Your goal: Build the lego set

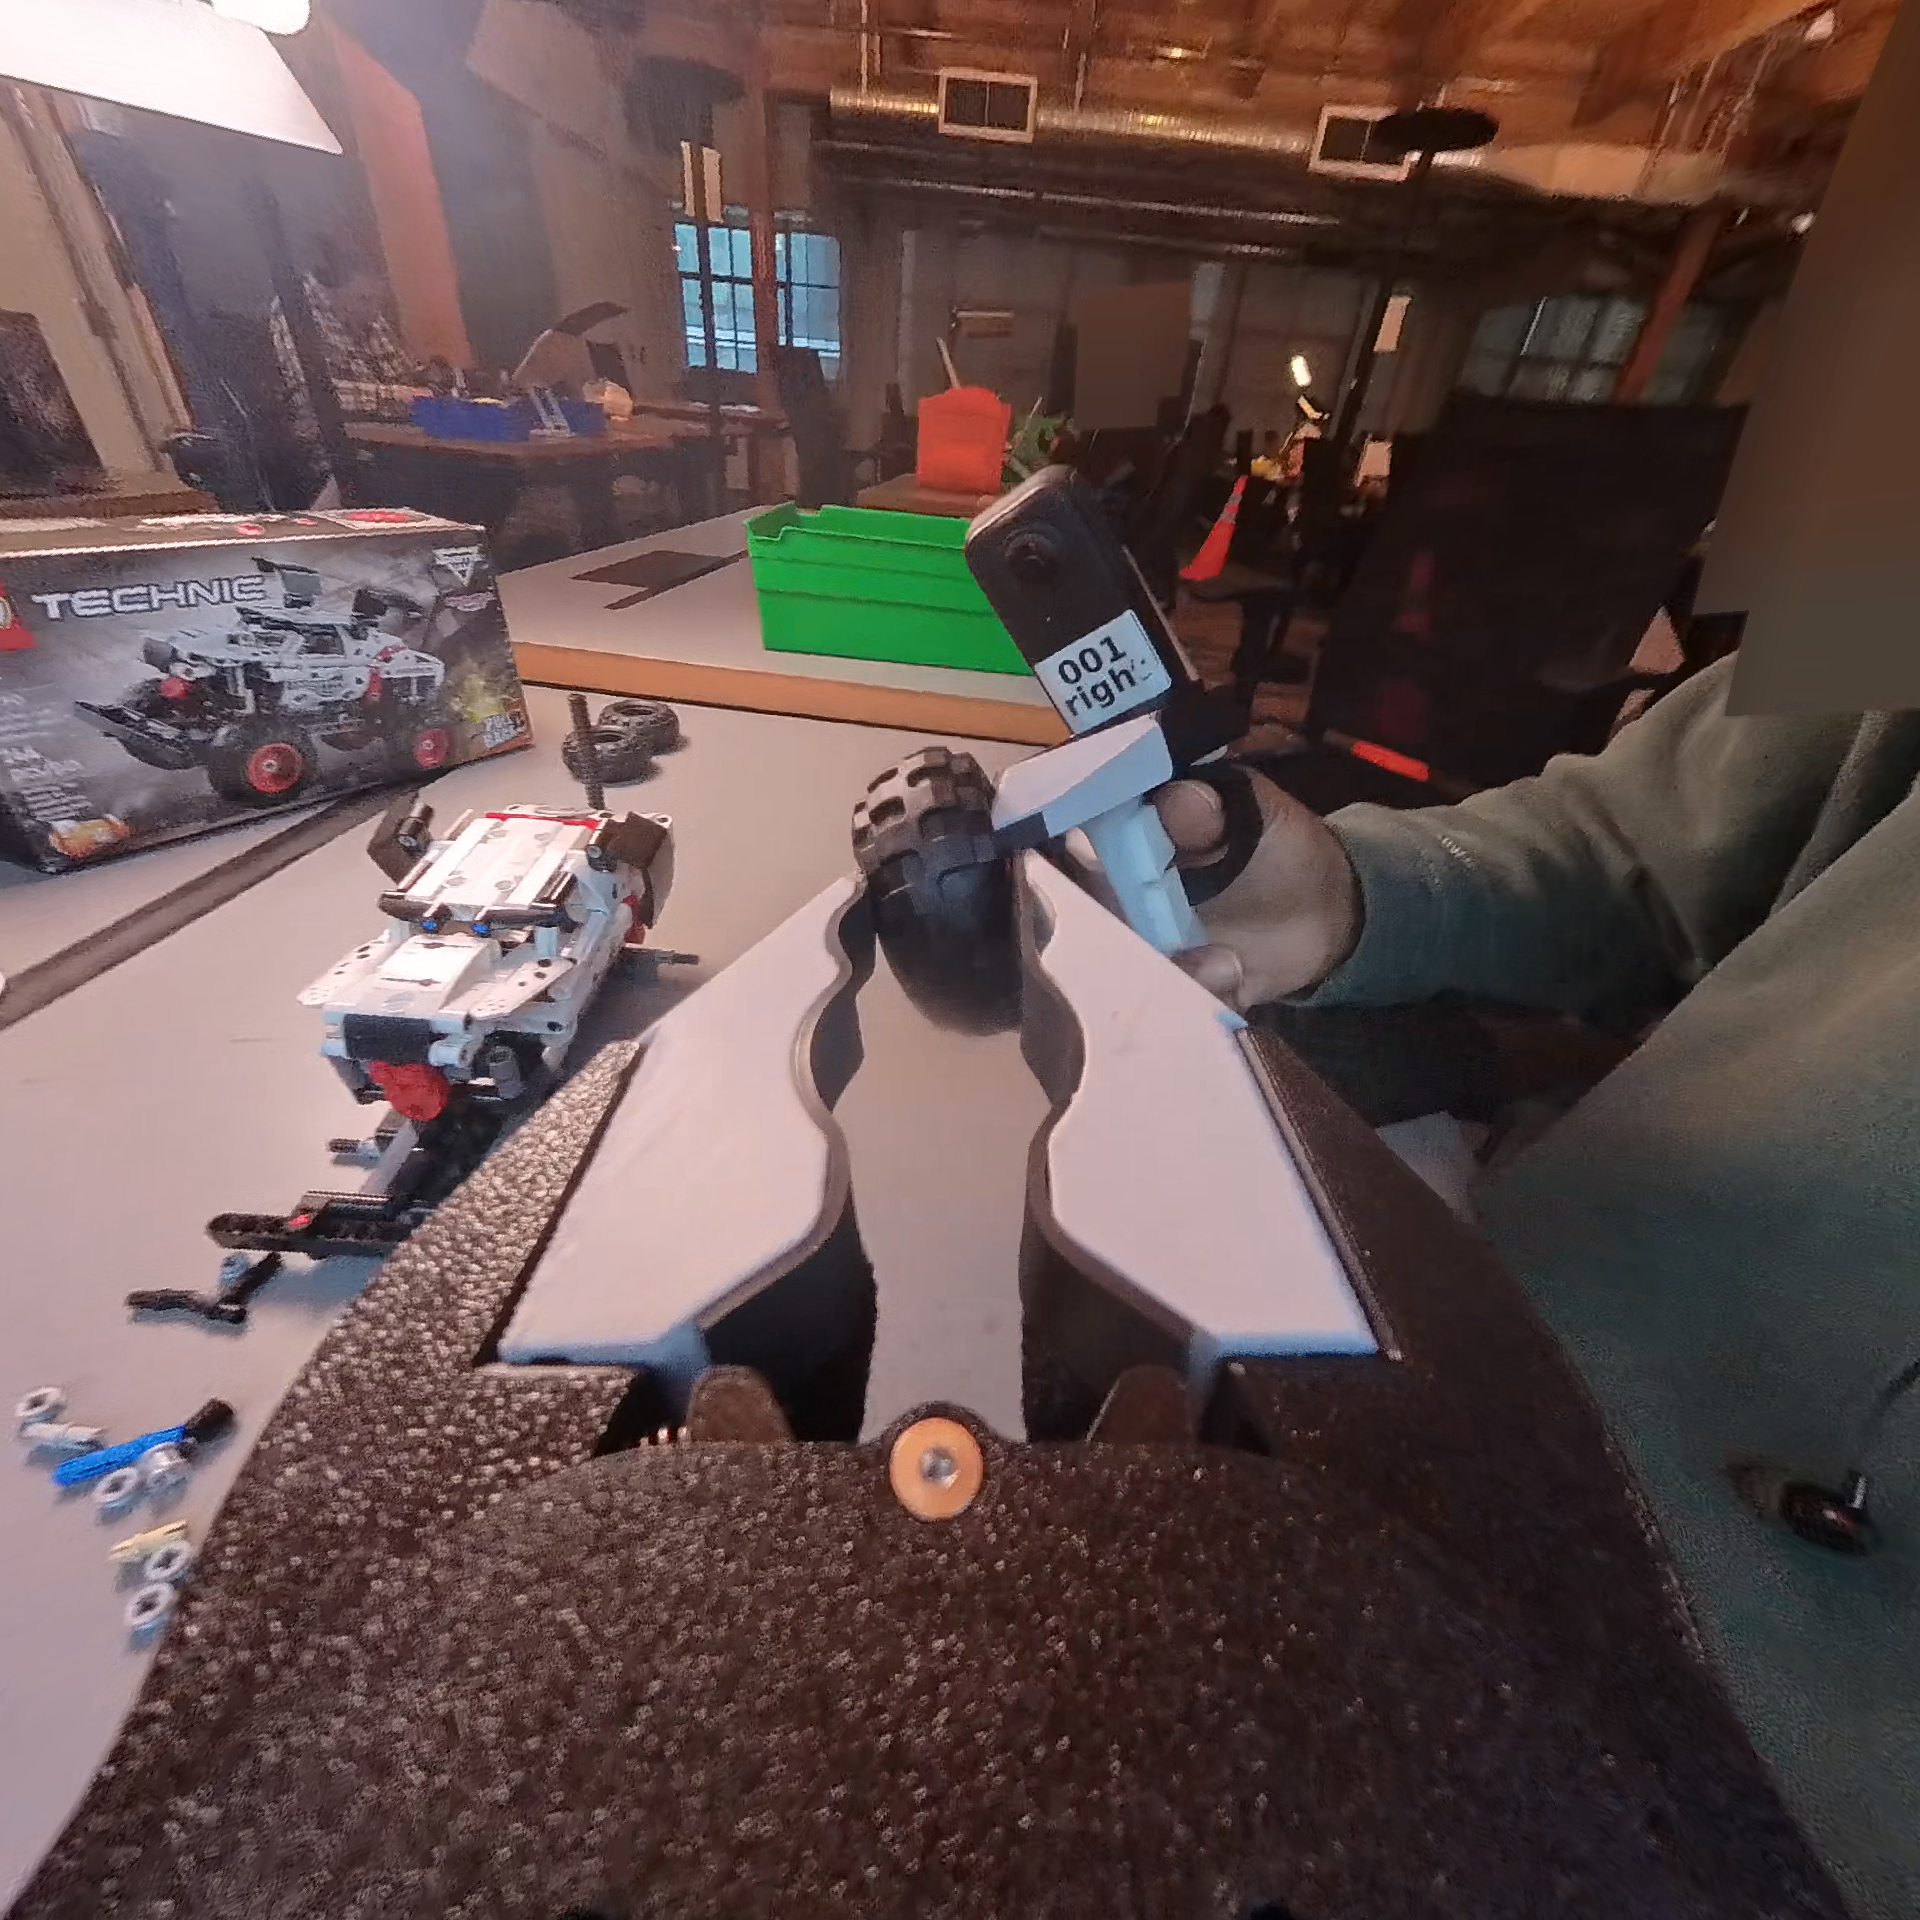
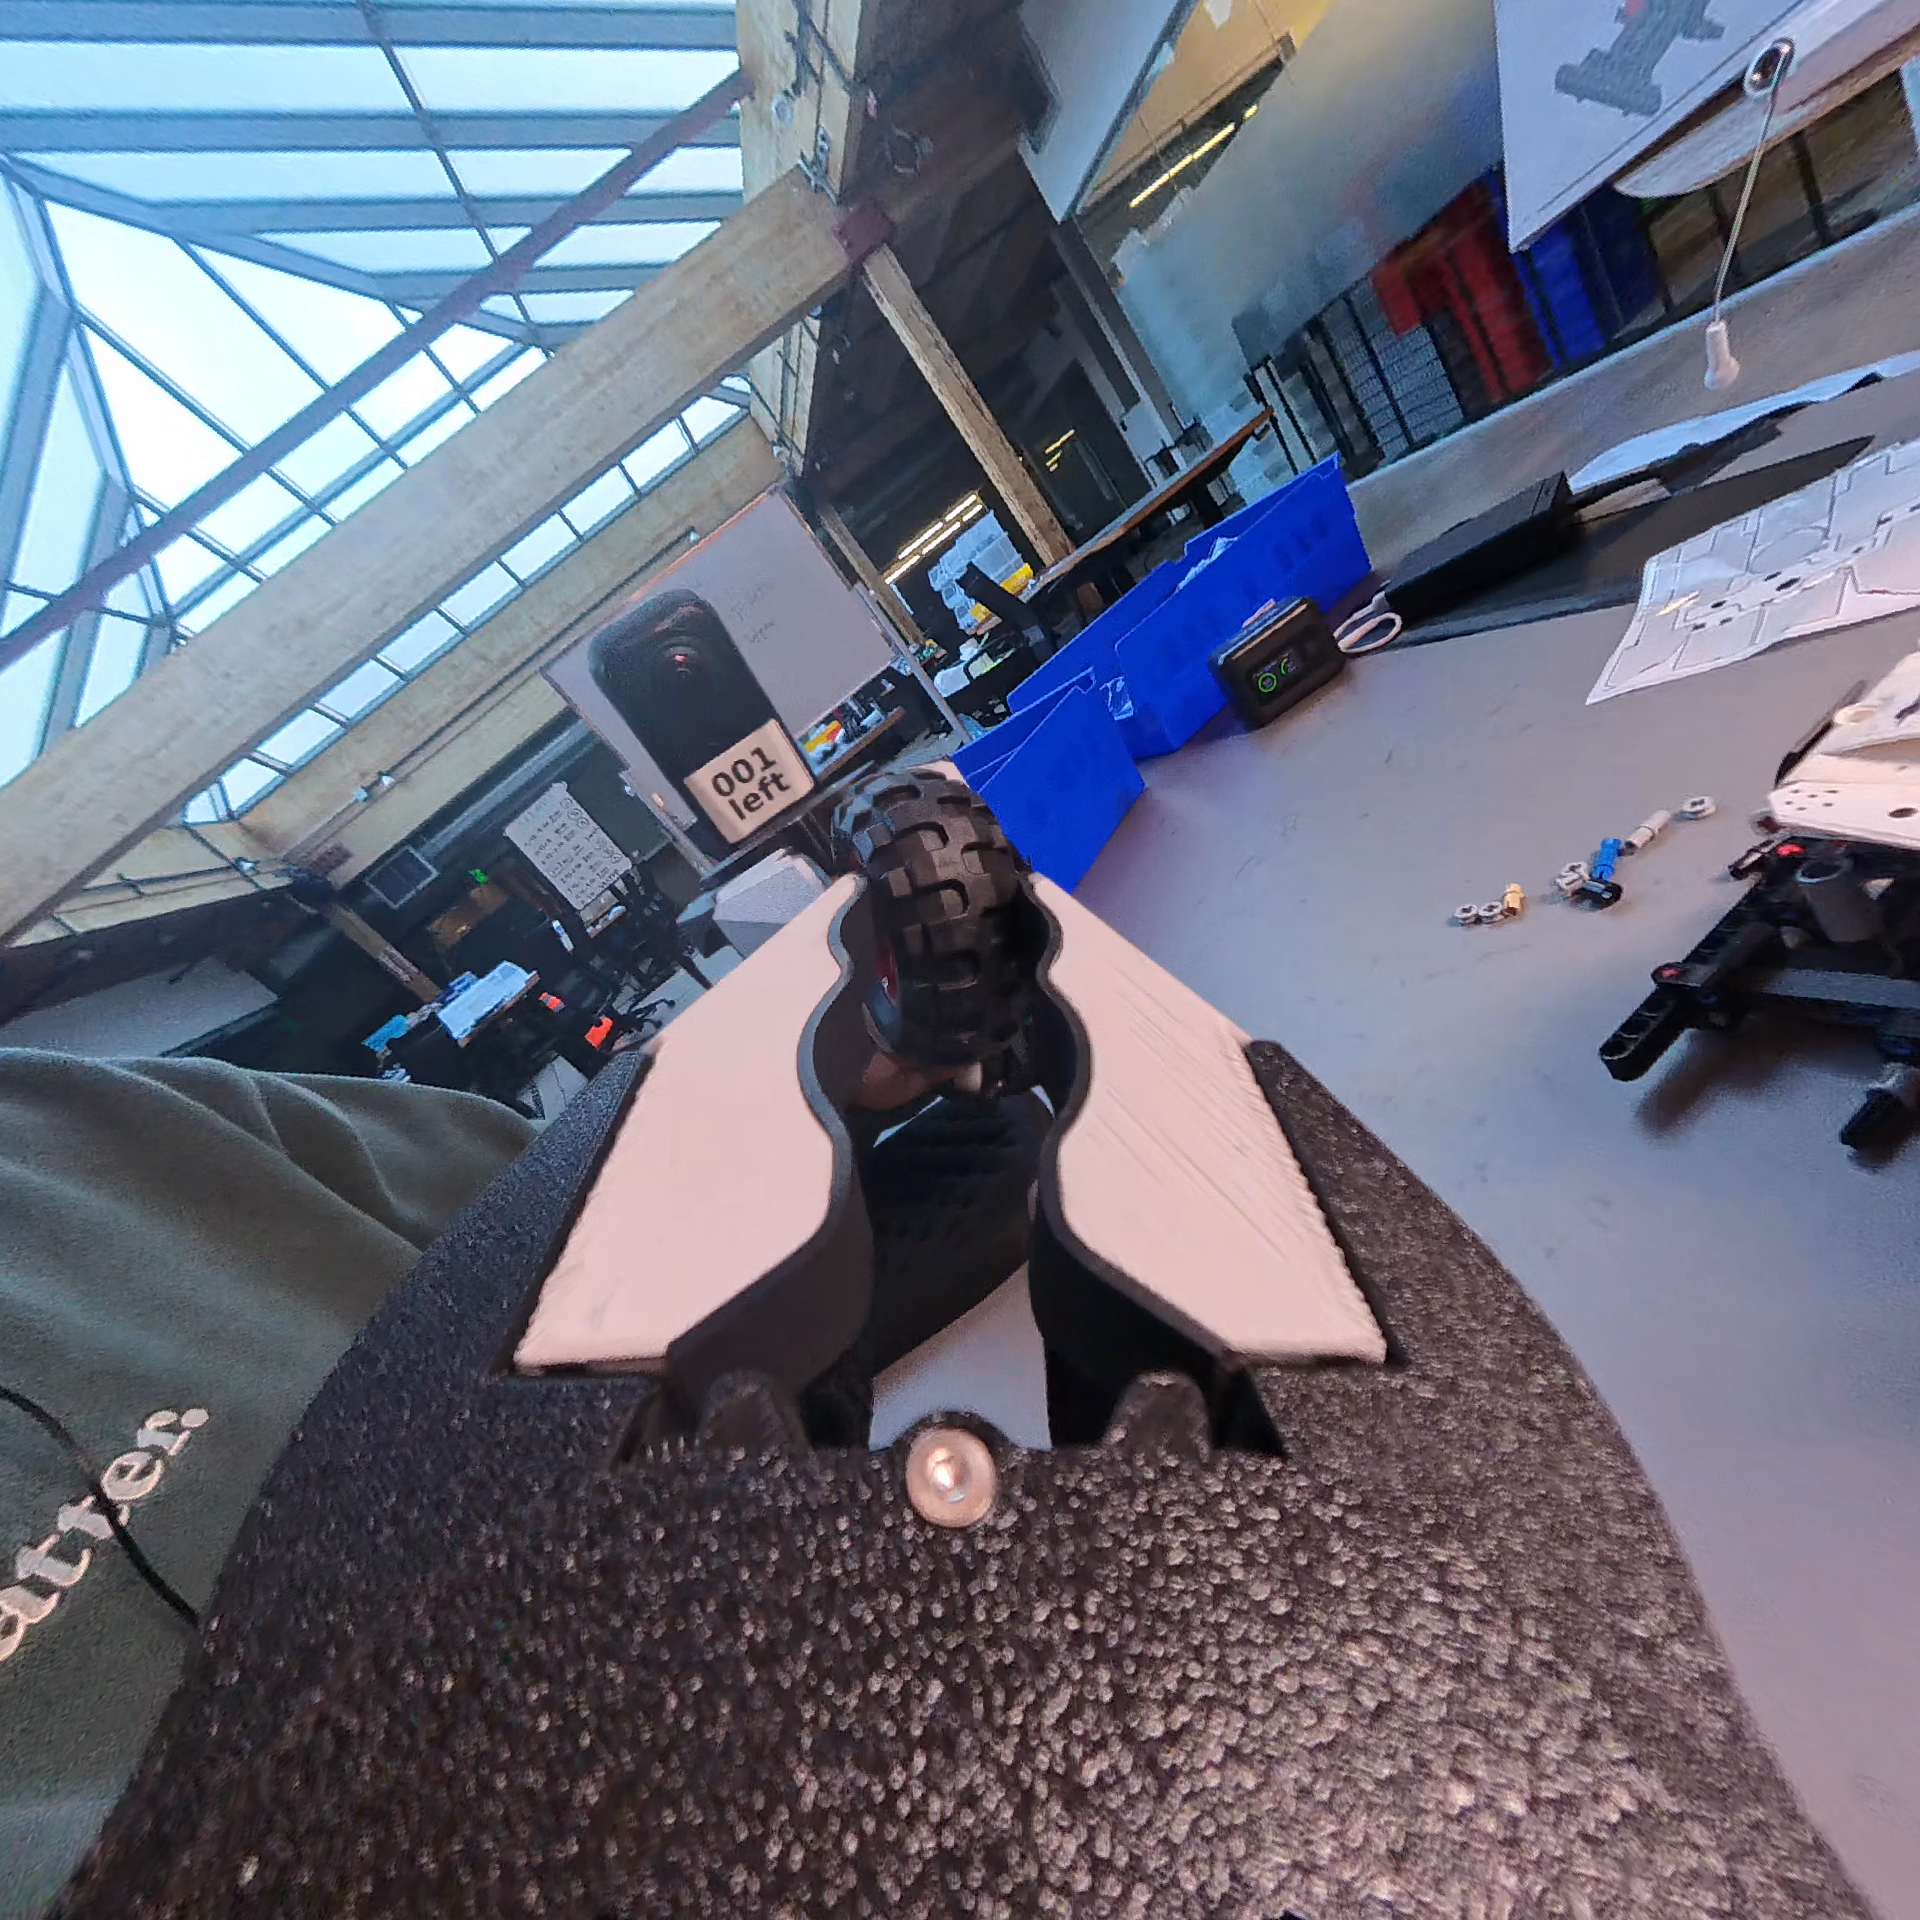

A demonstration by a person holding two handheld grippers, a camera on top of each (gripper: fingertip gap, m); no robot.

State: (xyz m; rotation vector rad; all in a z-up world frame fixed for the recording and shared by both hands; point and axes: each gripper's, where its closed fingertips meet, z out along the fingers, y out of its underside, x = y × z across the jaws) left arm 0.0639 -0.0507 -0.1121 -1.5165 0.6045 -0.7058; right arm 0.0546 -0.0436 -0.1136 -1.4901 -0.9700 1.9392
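A black knobbly tyre (image 1: 930, 883) is held in the air between both grippers. My left gripper (image 1: 940, 904) is shut on it across the tread. My right gripper (image 1: 1003, 831), held by a hand in a green sleeve, grips the tyre's right side. In the right wrist view the tyre (image 2: 945, 925) stands between my right gripper's (image 2: 945, 914) fingers, with a bit of red showing inside it. The left gripper's camera (image 2: 696, 707) is just behind. The white truck model (image 1: 488, 935) lies on the grey table (image 1: 156, 1122), left of the grippers, and also shows in the right wrist view (image 2: 1849, 790).
The set's box (image 1: 239, 665) stands at the back left, with two loose tyres (image 1: 623, 738) beside it. Small pins and bushes (image 1: 114, 1475) lie near the left edge, also seen from the right (image 2: 1590, 873). A green bin (image 1: 883, 603), blue bins (image 2: 1174, 665) and a sticker sheet (image 2: 1766, 582) sit farther back. The tips of both grippers are at nearly the same place. Between my right fingertips and the white truck model (image 1: 488, 935) there is roughly 15 cm.
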